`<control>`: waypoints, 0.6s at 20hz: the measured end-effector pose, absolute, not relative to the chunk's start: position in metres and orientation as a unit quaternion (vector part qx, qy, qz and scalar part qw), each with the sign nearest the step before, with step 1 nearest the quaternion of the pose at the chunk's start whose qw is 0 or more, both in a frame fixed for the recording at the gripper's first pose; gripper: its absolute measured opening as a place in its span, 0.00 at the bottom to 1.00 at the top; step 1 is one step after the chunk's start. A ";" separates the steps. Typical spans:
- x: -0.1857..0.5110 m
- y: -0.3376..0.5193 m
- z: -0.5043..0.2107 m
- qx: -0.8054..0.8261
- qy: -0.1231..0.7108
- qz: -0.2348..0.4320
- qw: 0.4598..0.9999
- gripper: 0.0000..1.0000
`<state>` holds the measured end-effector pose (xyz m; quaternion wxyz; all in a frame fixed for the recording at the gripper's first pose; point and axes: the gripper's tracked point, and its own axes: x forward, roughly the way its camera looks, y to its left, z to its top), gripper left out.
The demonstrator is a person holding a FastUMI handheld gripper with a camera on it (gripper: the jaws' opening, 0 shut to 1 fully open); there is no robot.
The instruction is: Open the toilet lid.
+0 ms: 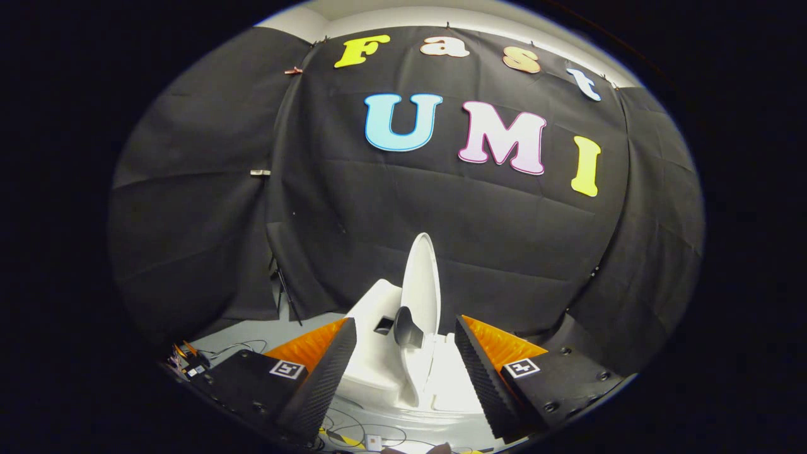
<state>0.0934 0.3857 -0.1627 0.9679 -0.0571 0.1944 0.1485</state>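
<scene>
Lid [421,277] raised upright over toilet [384,362], just ahead between spread fingers of gripper [406,369]; nothing held.

The claw [403,359] hangs tilted, its fingers [321,372] spread wide apart, gripping nothing.

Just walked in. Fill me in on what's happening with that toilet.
A person is holding a two-finger gripper aimed at a small white toilet that sits on the floor in front of the black cloth wall. The white oval toilet lid is already standing upright, raised off the bowl. The gripper's fingers are spread apart with nothing between them, and the lid shows in the gap just ahead of them. Some cables lie on the floor below.
</scene>
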 end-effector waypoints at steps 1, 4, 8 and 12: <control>0.090 0.382 -0.156 -0.051 0.190 0.151 0.969 0.98; 0.082 0.368 -0.132 -0.036 0.173 0.153 0.972 0.99; 0.073 0.342 -0.104 -0.021 0.152 0.157 0.976 0.98; 0.066 0.307 -0.075 -0.012 0.130 0.155 0.979 0.99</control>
